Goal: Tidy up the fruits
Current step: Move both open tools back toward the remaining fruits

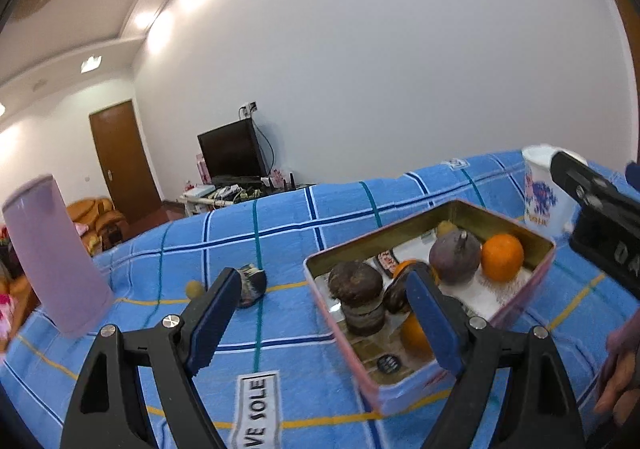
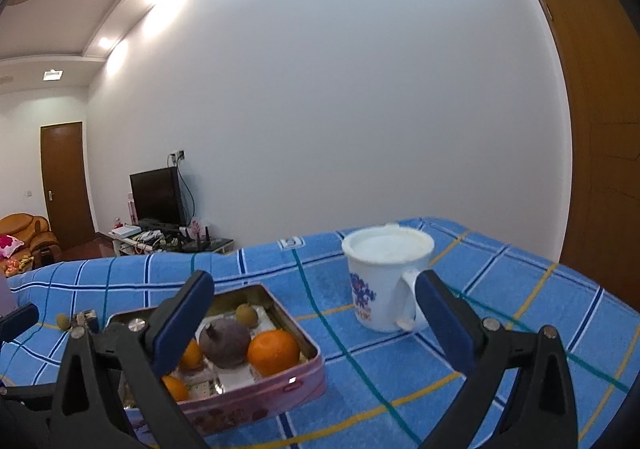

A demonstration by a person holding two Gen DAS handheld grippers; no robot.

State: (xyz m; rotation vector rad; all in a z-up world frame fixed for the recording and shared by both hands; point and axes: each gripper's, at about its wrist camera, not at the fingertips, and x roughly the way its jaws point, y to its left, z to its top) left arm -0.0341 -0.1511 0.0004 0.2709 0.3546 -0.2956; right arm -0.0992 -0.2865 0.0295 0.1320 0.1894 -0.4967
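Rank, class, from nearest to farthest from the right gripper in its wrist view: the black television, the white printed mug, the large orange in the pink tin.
1. Large orange, low, just left of centre, in the pink tin, between the right gripper fingers.
2. White printed mug, right of centre, further back.
3. Black television, far left, against the wall.
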